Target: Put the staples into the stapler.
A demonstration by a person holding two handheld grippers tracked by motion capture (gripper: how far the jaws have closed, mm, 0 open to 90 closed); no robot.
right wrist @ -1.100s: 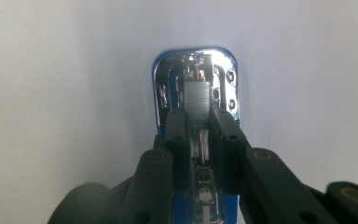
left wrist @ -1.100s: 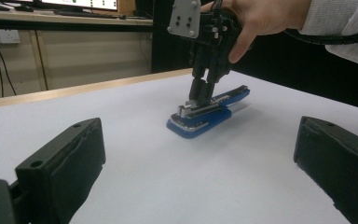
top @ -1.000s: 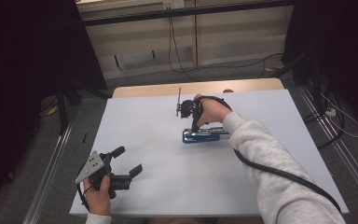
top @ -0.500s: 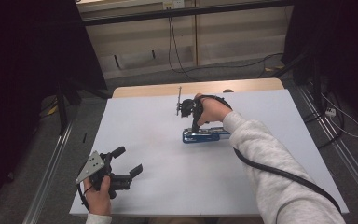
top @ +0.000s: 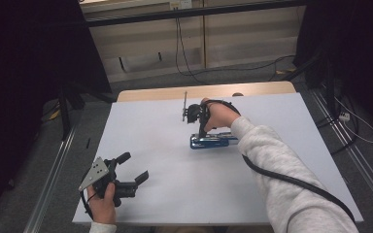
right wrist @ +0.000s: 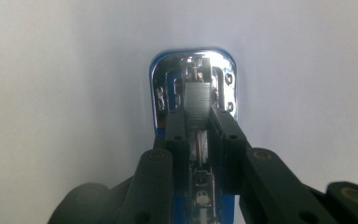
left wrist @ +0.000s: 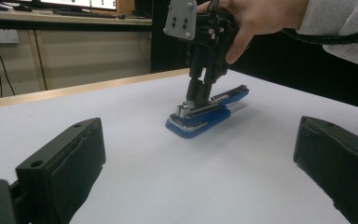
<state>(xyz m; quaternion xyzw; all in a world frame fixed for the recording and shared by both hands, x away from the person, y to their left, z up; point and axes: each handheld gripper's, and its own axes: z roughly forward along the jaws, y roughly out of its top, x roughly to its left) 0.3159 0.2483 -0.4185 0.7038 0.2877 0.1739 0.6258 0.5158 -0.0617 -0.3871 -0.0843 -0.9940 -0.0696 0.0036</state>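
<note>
The white table (top: 175, 194) stands in a dim room, with a wooden strip along its far edge and cables on the floor beyond. A blue stapler (top: 212, 141) lies flat near the table's middle, toward the far side, with its top swung open and its metal channel exposed. My right gripper (top: 201, 132) points straight down onto it; in the right gripper view its jaws (right wrist: 198, 140) are nearly together, pinching what looks like a strip of staples (right wrist: 196, 100) at the stapler's front end, though I cannot tell whether the strip is seated in the channel or held just above it. My left gripper (top: 136, 170) is at the near left corner, well apart from the stapler, with its jaws wide apart and nothing between them. Risks, in my judgement: nothing steadies the stapler, so a sideways pull from the right gripper could slide or tip it; a thin staple strip could snap or shed pieces under too firm a pinch; and if the strip goes in tilted, it could jam against the channel walls.
</note>
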